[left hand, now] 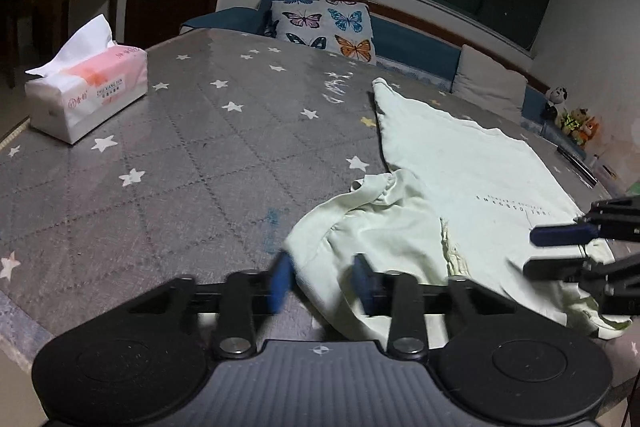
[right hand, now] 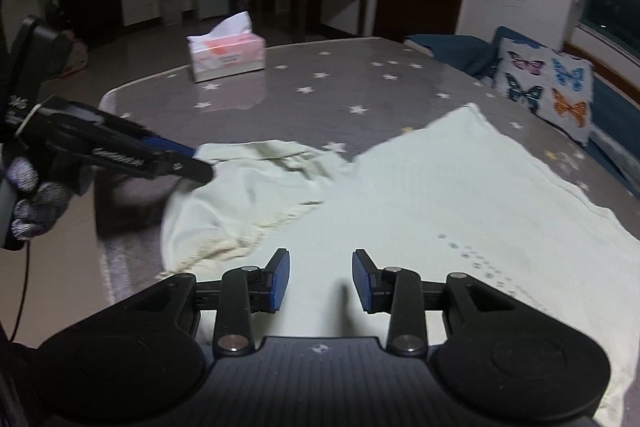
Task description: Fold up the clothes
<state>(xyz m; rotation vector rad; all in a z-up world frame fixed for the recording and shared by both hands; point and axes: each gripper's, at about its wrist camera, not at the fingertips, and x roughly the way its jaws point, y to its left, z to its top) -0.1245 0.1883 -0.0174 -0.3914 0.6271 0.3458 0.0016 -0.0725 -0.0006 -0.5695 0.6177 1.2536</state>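
A pale green garment (left hand: 468, 179) lies spread on the grey star-patterned table (left hand: 192, 147), with one sleeve folded and rumpled at its near left (left hand: 360, 223). My left gripper (left hand: 322, 281) is open, its blue pads astride the sleeve's near edge. It also shows in the right wrist view (right hand: 192, 163), at the sleeve's left end. My right gripper (right hand: 320, 281) is open and empty just above the garment's body (right hand: 460, 195). In the left wrist view it (left hand: 560, 251) hovers over the garment's right edge.
A pink and white tissue pack (left hand: 86, 95) stands at the table's far left. A butterfly-print cushion (left hand: 324, 27) and a grey cushion (left hand: 490, 83) lie on the blue sofa behind the table. Soft toys (left hand: 572, 119) sit at the far right.
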